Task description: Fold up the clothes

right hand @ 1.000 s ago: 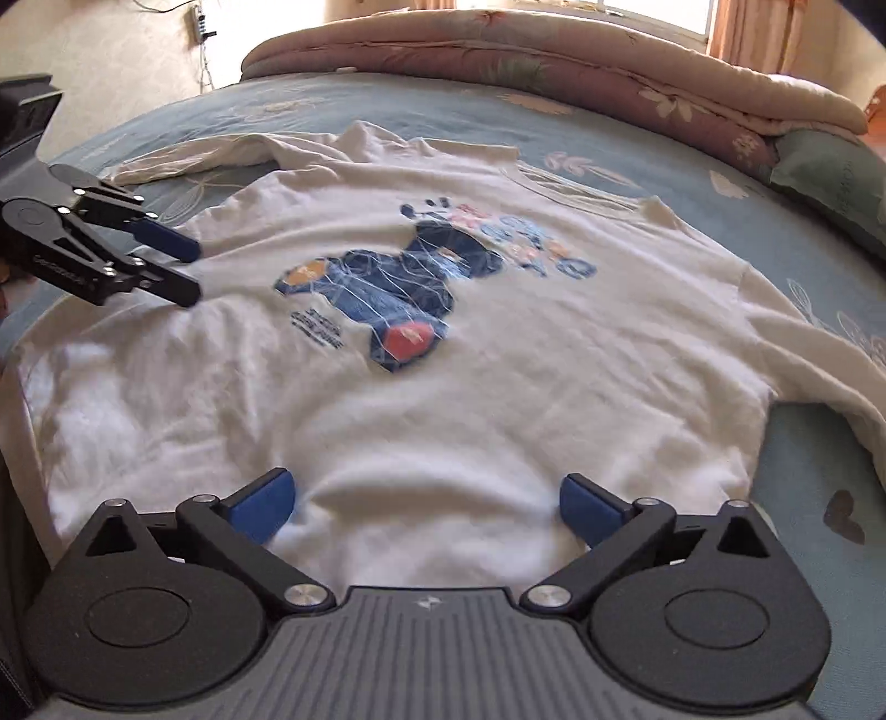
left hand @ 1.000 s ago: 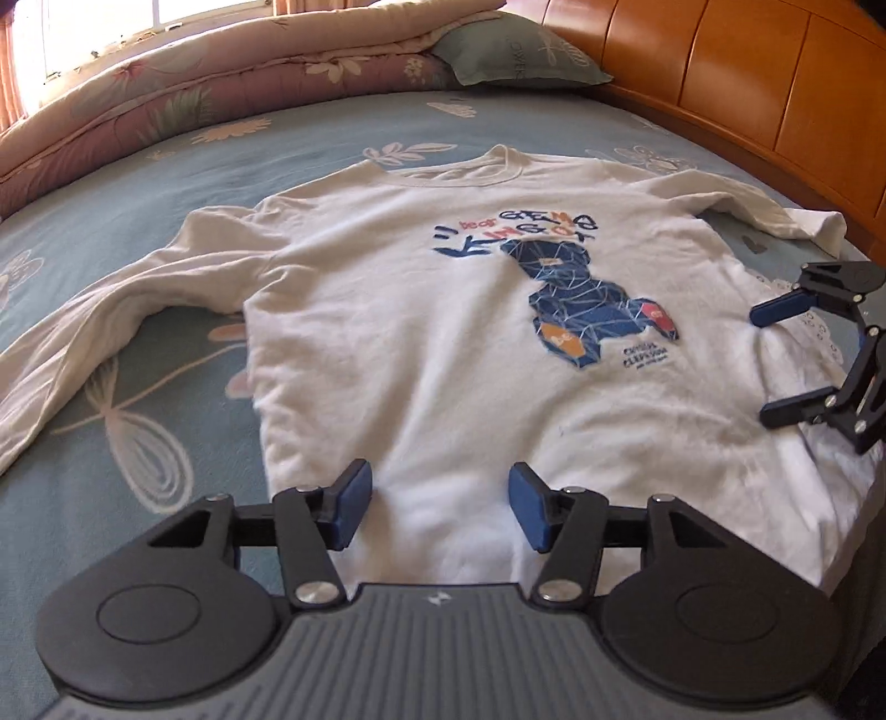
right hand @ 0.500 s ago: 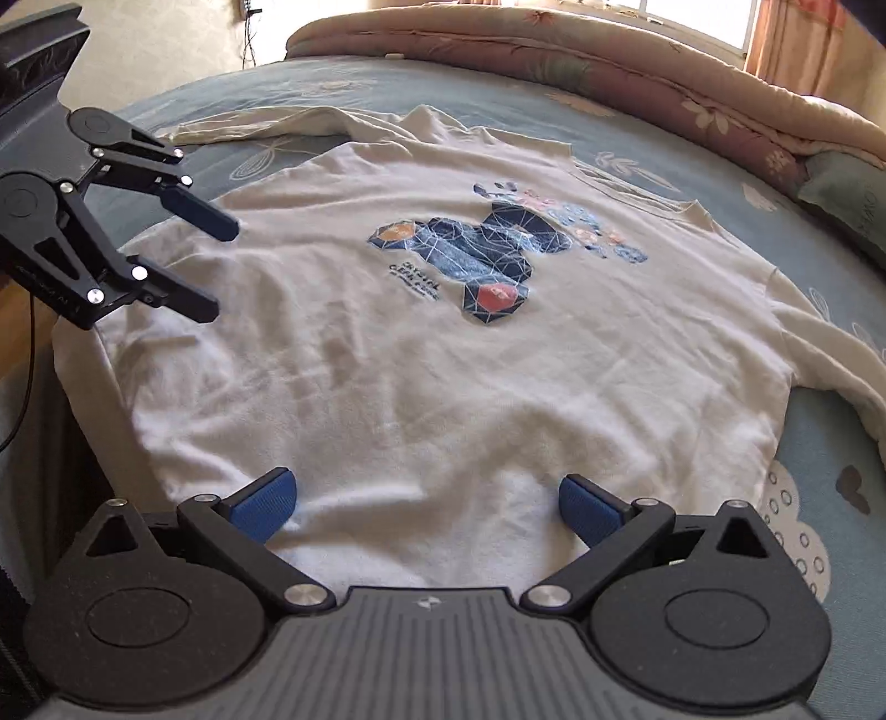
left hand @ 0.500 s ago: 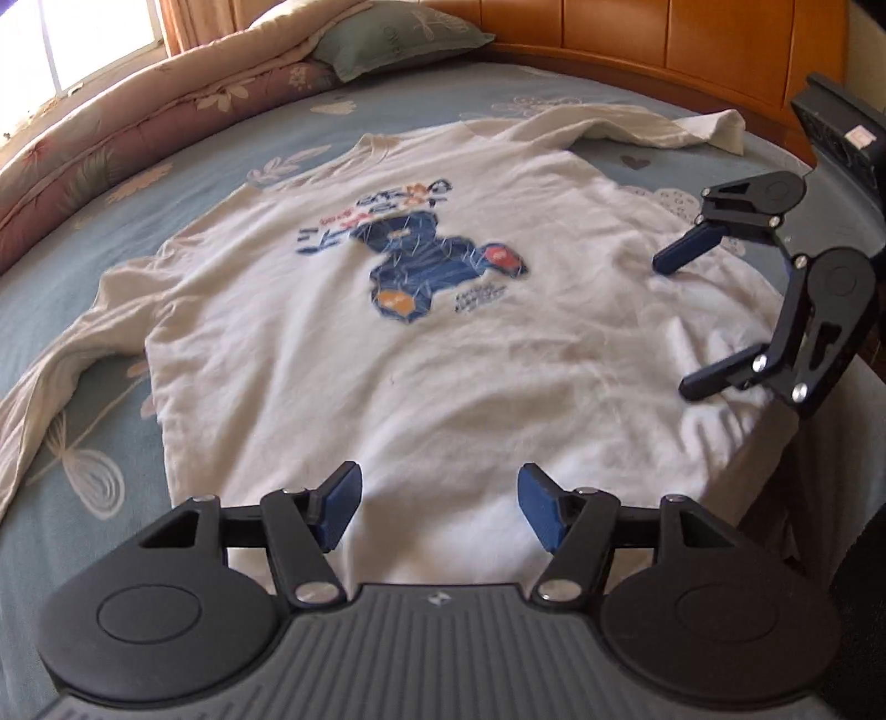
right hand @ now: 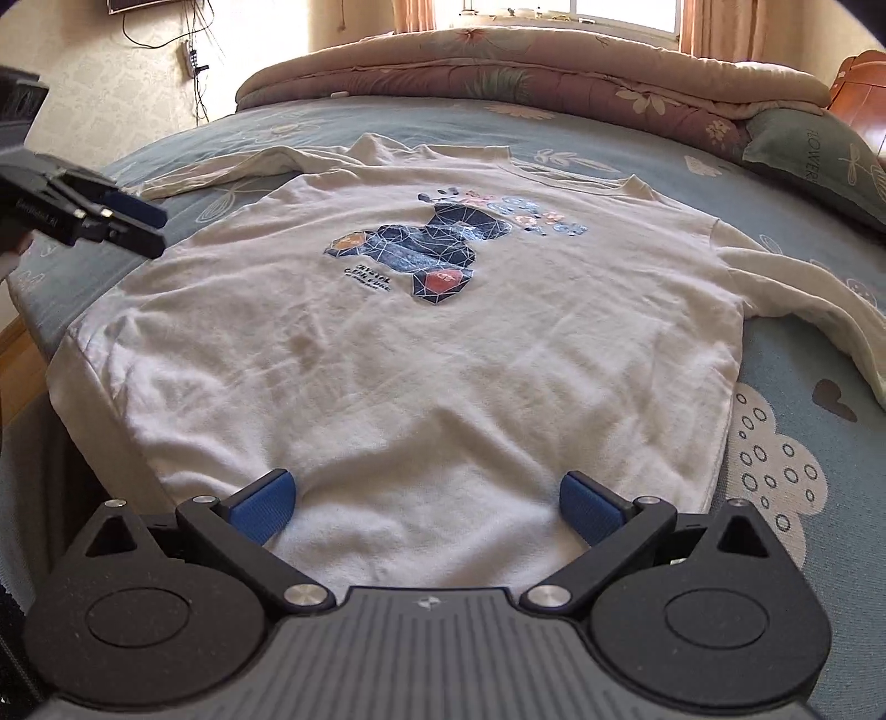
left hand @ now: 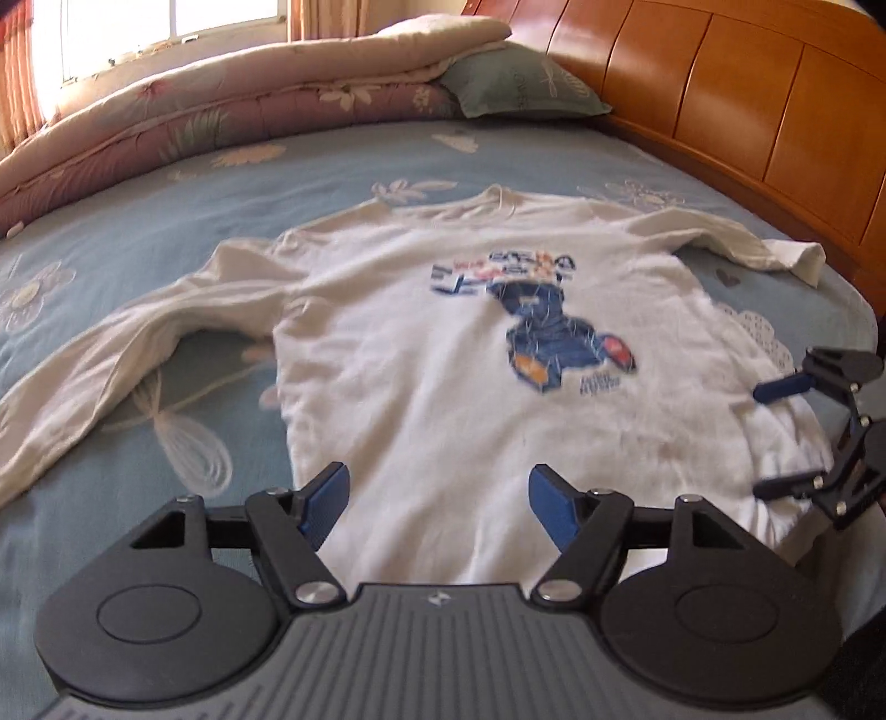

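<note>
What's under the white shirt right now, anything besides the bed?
The white shirt lies flat, print up, on the blue floral bedsheet, which shows all around it. No lump shows through, but what the fabric covers, and the shirt's back, cannot be seen.

Daylight pours through the far window (left hand: 166,22), blown out; left view smeared, probably motion blur; fisheye edges bend.

one shirt (left hand: 459,387), two grippers (left hand: 437,507) (right hand: 426,507), one pillow (left hand: 520,83), one quilt (left hand: 232,116)
</note>
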Demonstrator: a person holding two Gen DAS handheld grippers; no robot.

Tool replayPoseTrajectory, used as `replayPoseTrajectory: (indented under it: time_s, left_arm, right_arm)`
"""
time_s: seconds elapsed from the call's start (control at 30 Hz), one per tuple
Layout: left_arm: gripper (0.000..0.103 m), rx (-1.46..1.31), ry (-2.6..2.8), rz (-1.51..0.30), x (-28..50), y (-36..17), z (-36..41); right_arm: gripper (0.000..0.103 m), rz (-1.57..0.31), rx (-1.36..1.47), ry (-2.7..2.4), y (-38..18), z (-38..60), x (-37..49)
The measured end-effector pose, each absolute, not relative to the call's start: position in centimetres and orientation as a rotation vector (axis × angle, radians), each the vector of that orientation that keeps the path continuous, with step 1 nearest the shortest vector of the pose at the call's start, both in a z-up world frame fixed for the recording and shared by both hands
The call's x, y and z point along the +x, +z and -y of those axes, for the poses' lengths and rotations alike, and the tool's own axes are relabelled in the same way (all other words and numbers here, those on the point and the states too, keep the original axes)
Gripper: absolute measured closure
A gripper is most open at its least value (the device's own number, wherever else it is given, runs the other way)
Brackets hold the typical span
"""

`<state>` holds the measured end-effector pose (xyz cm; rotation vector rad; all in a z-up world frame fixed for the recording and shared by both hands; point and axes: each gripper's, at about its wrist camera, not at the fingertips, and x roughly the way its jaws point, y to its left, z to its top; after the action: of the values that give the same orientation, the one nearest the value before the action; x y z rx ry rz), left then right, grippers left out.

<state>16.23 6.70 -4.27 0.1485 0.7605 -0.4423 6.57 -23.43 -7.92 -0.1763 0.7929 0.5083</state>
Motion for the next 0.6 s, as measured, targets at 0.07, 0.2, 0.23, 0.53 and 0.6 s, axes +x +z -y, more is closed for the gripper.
replayPoseTrajectory:
  time_s: [0.07, 0.2, 0.23, 0.53, 0.6]
  left_arm:
    - [0.029, 0.124, -0.434, -0.749, 19.4, -4.7, -5.2]
    - [0.029, 0.022, -0.385, -0.818, 24.5, -7.4, -4.4]
    - [0.03, -0.009, -0.369, -0.841, 25.2, -8.3, -4.7]
    - [0.029, -0.005, -0.275, -0.85, 20.2, -8.1, -8.3]
    - [0.029, -0.003, -0.259, -0.836, 18.8, -7.2, -7.9]
  right_arm:
    - [0.0, -0.795, -0.173, 0.496, -7.9, 23.3, 6.6]
    - [0.0, -0.808, -0.17, 0.476, -7.8, 23.0, 6.8]
    - [0.0, -0.81, -0.169, 0.473, -7.8, 23.0, 6.8]
    - [0.0, -0.792, -0.16, 0.474, -8.0, 23.1, 6.6]
    - [0.0, -0.79, -0.158, 0.469, -8.0, 23.1, 6.6]
